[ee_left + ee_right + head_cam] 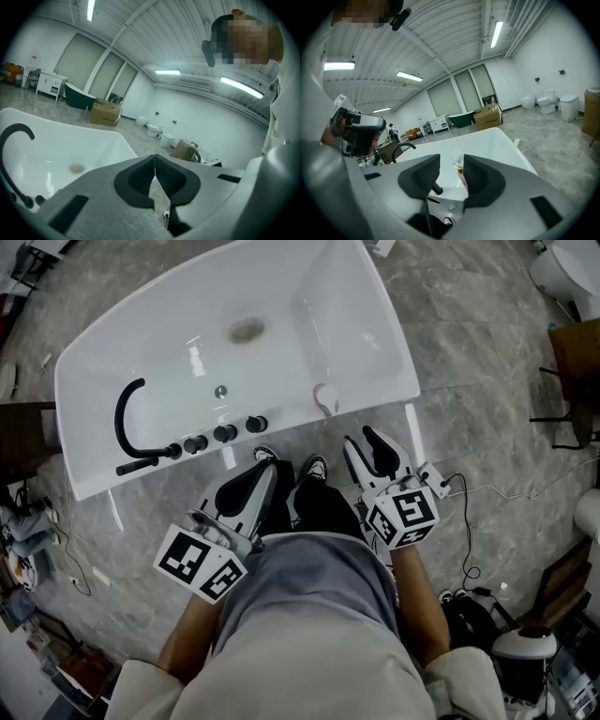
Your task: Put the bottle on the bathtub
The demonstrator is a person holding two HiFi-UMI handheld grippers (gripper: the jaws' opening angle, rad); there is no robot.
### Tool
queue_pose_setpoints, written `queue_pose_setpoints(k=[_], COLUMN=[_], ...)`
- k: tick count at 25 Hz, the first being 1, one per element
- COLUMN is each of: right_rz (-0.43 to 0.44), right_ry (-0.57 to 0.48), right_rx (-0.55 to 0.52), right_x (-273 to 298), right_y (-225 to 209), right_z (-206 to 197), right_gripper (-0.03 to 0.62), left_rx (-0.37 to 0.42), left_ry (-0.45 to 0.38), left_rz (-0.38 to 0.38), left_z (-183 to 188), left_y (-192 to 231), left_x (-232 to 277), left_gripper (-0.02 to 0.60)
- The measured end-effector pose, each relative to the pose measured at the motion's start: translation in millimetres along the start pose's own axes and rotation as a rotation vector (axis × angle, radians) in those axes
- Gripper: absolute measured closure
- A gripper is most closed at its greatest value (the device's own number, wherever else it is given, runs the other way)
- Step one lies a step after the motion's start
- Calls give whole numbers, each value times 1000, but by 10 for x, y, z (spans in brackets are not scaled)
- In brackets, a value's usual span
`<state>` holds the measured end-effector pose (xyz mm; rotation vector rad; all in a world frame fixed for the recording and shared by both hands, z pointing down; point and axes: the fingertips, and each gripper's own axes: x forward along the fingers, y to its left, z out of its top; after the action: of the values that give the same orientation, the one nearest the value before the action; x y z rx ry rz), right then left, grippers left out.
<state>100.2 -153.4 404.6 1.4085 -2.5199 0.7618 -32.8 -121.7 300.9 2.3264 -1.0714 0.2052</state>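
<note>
Before bathtub [281,296], held low — left tongs [268,468] closed, right tongs [367,439] apart, empty.

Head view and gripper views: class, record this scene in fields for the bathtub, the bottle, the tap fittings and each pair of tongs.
bathtub: white, on a grey floor
bottle: clear, on the tub's near ledge, right of the knobs, apart from both tongs
spout: black, curved, at the ledge's left end
left tongs: shut, empty
right tongs: open, empty
</note>
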Motion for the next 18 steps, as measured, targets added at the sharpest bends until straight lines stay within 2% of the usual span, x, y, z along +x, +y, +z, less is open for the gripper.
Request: queue_pose_setpoints(k=[7,10,12,16,18], right_rz=[54,66,58,-13,-14], right_ry=[10,18,22,23,28], right_rx=[23,-6,-42,-88,-101], right_x=[-201,-263,-311,-409,-437], right_y=[222,322,354,336,364], right_z=[283,407,487,621,674], right_gripper=[494,510,520,544,570], left_rx=[4,10,17,43,54], left_ry=[-48,-52,-54,-74,-91], left_rz=[-19,-25,-25,-30,-41], left_z=[171,229,255,323,377], left_y=[-20,-7,-5,-17,-42], left_x=[-21,-30,-24,-32,-33], left_gripper=[571,571,571,571,571])
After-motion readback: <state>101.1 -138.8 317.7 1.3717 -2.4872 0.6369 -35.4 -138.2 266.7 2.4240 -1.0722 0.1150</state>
